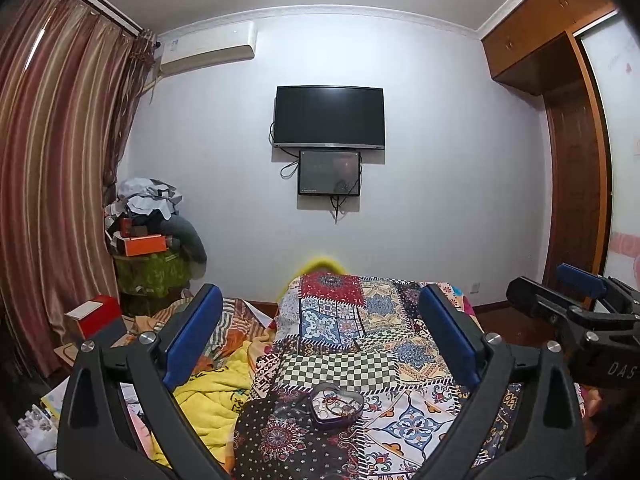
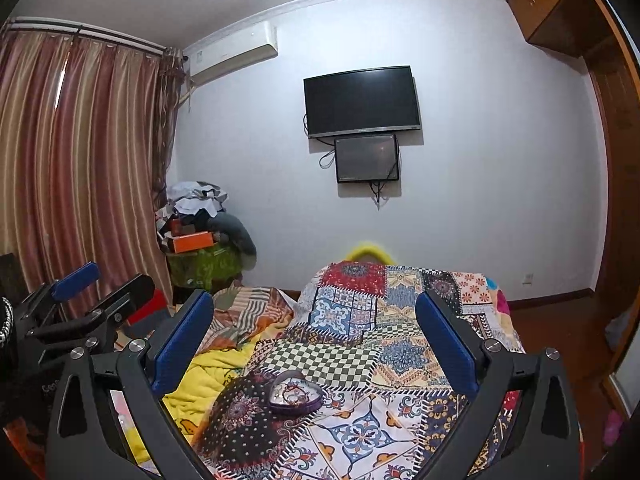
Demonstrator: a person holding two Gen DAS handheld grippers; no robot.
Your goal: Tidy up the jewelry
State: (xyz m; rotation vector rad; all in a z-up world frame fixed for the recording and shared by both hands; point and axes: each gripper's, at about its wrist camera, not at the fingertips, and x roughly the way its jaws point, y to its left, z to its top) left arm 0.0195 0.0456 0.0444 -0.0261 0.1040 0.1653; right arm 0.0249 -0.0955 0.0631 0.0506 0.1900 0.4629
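Observation:
A small dark heart-shaped tin [image 1: 337, 405] lies open on the patchwork quilt [image 1: 384, 340], with several small jewelry pieces inside. It also shows in the right wrist view [image 2: 295, 394]. My left gripper [image 1: 320, 336] is open and empty, held above and short of the tin. My right gripper [image 2: 314, 340] is open and empty, also above the quilt, with the tin low between its fingers. The right gripper shows at the right edge of the left wrist view [image 1: 576, 304], and the left gripper shows at the left edge of the right wrist view [image 2: 80, 304].
A yellow blanket [image 1: 212, 404] lies left of the quilt. A red box [image 1: 98, 316] and a pile of clothes and boxes [image 1: 152, 232] stand by the curtain [image 1: 48, 184]. A TV [image 1: 329, 117] hangs on the far wall. A wardrobe [image 1: 576, 160] stands right.

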